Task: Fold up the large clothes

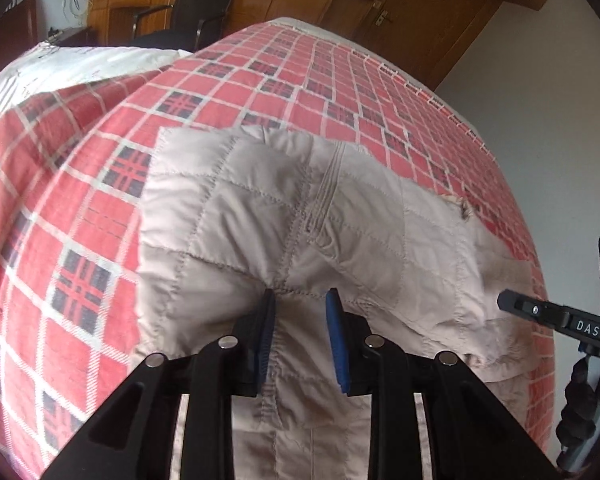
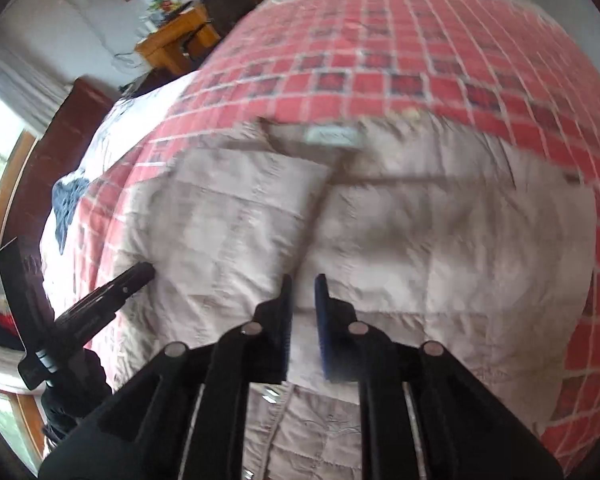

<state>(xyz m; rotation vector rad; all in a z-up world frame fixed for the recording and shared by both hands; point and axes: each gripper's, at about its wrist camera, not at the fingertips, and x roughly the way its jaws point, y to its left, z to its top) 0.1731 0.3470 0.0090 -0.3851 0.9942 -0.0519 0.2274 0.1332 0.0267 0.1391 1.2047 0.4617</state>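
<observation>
Red-checked bedspread (image 1: 80,208) bears one beige quilted jacket (image 1: 260,208), two grippers parted above it, gripping nothing: left gripper (image 1: 300,300), right gripper (image 2: 302,284).

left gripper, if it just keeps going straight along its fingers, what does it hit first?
The beige quilted jacket. The left gripper is open, with its fingertips right at a bunched fold of the fabric, possibly already touching; depth is unclear. The red plaid blanket lies under and beyond the jacket.

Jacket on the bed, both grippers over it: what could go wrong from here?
1. Left gripper is open astride a puckered seam of the quilted jacket; closing may catch only the top layer.
2. Right gripper view is blurred; its grasp could land off target.
3. Slick fabric may slide on the plaid blanket.
</observation>
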